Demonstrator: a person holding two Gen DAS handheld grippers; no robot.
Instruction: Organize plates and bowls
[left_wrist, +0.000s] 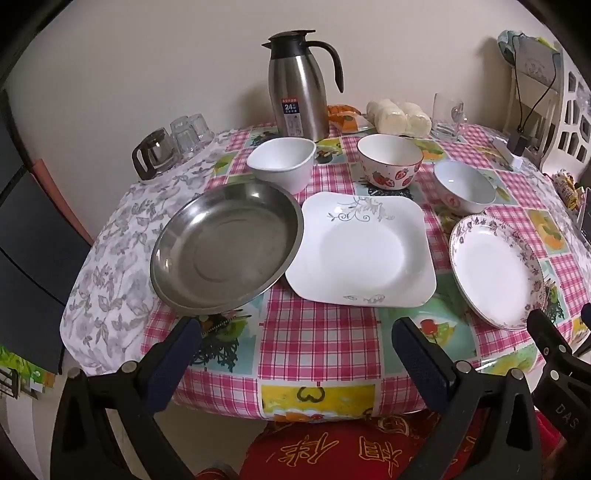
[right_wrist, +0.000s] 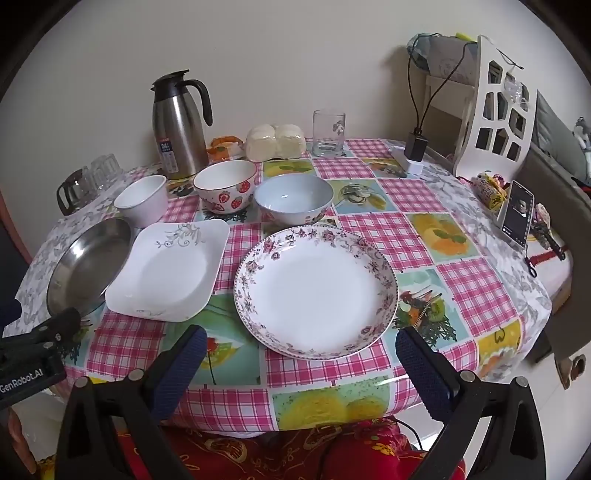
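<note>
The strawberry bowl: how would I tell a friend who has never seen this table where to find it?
Start at the tall steel jug by the wall on the checked tablecloth. In front of it stand three bowls in a row; take the middle one, the strawberry bowl. Its neighbours, the plain white bowl and the pale blue bowl, lack its red strawberries.

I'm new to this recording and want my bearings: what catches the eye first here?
A near row of three dishes: steel pan left, square white plate middle, floral-rimmed plate right. Behind them stand three bowls, the strawberry bowl central, with a steel thermos jug at the back.
</note>
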